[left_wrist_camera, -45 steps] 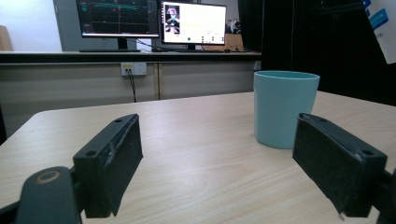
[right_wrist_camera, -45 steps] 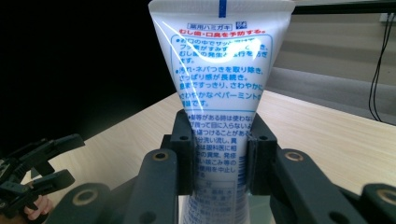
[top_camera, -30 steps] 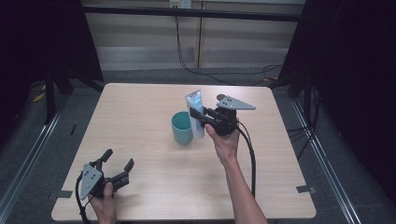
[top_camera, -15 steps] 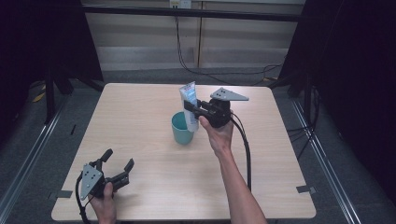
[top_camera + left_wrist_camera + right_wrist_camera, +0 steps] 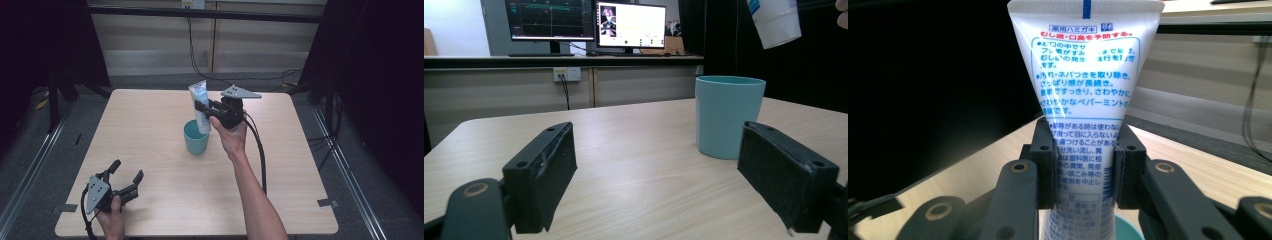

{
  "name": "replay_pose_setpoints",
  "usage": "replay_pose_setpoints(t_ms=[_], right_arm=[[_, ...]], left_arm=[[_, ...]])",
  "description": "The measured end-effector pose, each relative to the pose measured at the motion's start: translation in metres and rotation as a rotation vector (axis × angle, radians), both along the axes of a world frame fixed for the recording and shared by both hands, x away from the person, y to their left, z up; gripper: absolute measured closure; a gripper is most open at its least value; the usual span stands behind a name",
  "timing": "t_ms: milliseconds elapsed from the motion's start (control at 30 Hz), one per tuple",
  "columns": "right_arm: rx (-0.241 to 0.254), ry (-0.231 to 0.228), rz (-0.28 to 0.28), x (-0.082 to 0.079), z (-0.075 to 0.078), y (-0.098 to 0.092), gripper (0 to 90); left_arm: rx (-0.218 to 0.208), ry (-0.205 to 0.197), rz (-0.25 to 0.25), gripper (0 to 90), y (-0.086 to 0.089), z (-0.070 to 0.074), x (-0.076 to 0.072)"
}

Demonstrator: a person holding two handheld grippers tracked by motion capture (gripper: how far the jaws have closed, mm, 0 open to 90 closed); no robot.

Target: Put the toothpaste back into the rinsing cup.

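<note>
Your right gripper (image 5: 204, 111) was clamped on the white toothpaste tube (image 5: 199, 102), both pads pressed against its printed sides; you held it upright, crimped end up, directly above the teal cup (image 5: 196, 138), its lower end just over the rim. The cup stood near the middle of the wooden table (image 5: 300, 165). Your left gripper (image 5: 126, 176) rested at the table's near left corner, well apart from the cup, jaws spread wide with nothing between them.

tube (image 5: 1083, 100): white, blue print | cup (image 5: 196, 138): teal | table (image 5: 150, 130): light wood
</note>
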State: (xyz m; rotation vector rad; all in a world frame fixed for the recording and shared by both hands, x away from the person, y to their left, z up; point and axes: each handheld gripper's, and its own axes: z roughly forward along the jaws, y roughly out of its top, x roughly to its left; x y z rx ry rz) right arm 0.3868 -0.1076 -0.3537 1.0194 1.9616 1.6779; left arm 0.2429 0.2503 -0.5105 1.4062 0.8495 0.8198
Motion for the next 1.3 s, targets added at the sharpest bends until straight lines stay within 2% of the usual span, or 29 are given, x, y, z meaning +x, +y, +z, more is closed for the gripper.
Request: replay_pose_setpoints(t_ms=[267, 567, 1133, 1233, 1300], right_arm=[[-0.018, 0.005, -0.008, 0.009, -0.002, 0.005, 69.4], [-0.037, 0.026, -0.045, 0.023, -0.012, 0.007, 69.1], [-0.065, 0.055, -0.025, 0.031, -0.027, 0.022, 68.7], [-0.086, 0.059, -0.025, 0.033, -0.03, 0.024, 68.6], [-0.077, 0.07, -0.026, 0.036, -0.033, 0.023, 68.6]], left_arm=[[-0.002, 0.0, 0.0, 15.7, 0.0, 0.0, 0.0], [0.005, -0.002, 0.001, 15.7, 0.001, 0.0, 0.0], [0.004, -0.002, 0.001, 15.7, 0.0, 0.0, 0.0], [0.005, -0.002, -0.001, 15.7, 0.001, 0.0, 0.0], [0.004, -0.002, -0.001, 15.7, 0.001, 0.0, 0.0]])
